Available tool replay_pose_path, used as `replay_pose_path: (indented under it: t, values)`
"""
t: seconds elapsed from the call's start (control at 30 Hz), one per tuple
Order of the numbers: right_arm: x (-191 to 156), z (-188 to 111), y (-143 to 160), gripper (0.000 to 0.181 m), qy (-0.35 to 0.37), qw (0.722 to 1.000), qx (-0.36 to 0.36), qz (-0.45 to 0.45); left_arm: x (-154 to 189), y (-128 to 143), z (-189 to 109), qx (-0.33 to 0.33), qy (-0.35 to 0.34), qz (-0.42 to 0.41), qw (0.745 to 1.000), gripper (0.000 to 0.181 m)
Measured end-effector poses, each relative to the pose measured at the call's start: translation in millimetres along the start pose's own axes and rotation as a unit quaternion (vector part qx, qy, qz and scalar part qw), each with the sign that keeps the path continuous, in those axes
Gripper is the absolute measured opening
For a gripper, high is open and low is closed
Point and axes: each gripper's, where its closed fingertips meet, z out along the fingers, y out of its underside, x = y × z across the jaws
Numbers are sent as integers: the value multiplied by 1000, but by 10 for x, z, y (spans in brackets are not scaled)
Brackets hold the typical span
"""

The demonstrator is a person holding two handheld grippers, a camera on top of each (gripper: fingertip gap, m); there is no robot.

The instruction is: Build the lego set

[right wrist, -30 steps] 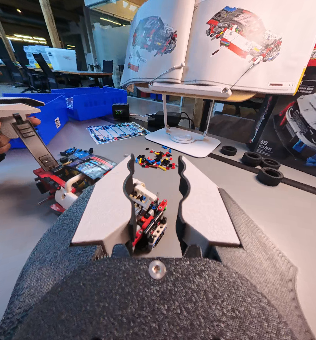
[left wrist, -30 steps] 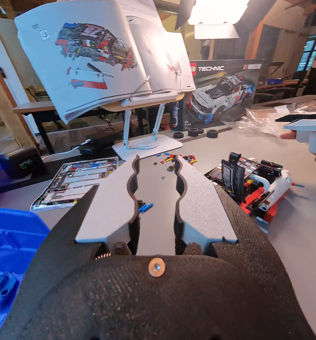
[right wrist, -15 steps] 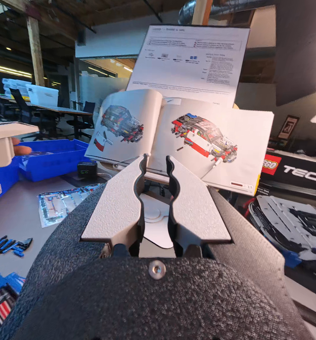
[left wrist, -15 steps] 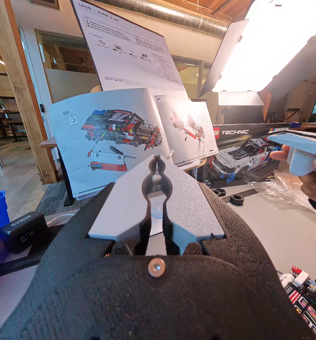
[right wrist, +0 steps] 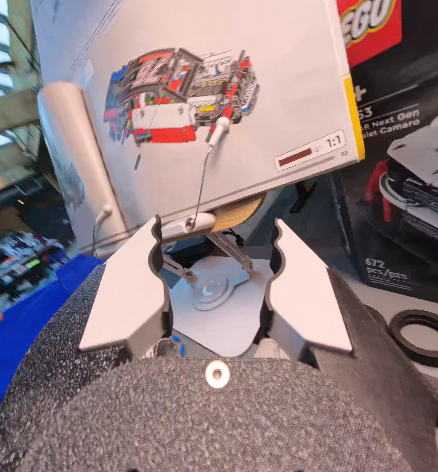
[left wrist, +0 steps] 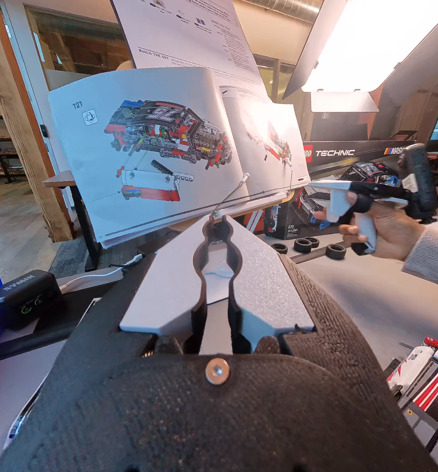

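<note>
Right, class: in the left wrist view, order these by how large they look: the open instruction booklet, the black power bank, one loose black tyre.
1. Instruction booklet, by far the largest.
2. Black power bank; it sits nearer the camera, which flatters it.
3. Loose tyre, the smallest and farther off.

White instruction booklet (left wrist: 146,143) shows a red, black and white car; black tyres (left wrist: 335,251); blue bin (right wrist: 34,306).
</note>
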Motion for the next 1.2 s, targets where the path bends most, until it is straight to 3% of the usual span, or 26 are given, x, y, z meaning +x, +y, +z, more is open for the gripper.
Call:
replay_pose_path:
  t: [0.1, 0.17, 0.3, 0.43, 0.77, 0.97, 1.07, 1.2]
  values:
    - [154, 225, -131, 83, -39, 994, 59, 87, -10, 15, -13, -2, 3, 6, 1000, 5]
    - [95, 289, -202, 70, -90, 982, 88, 143, -37, 30, -19, -4, 3, 8, 1000, 5]
    - [264, 233, -129, 19, -72, 979, 92, 165, -68, 99, -1, -10, 2, 5, 1000, 5]
    - [157, 86, -68, 19, -59, 988, 79, 116, -18, 135, 30, -13, 10, 0, 1000, 5]
    - [145, 52, -51, 28, -27, 993, 32, 106, 162, 24, 25, -2, 30, 14, 999, 6]
    - [178, -287, 21, 25, 81, 996, 18, 24, 170, -9, 26, 3, 35, 8, 999, 6]
    - [-280, -407, -217, 16, 87, 989, 65, -102, 169, -11, 31, 2, 32, 7, 999, 6]
    - [-1200, -74, -600, 0, 61, 961, 90, -253, -11, 12, 22, -12, -37, 3, 999, 3]
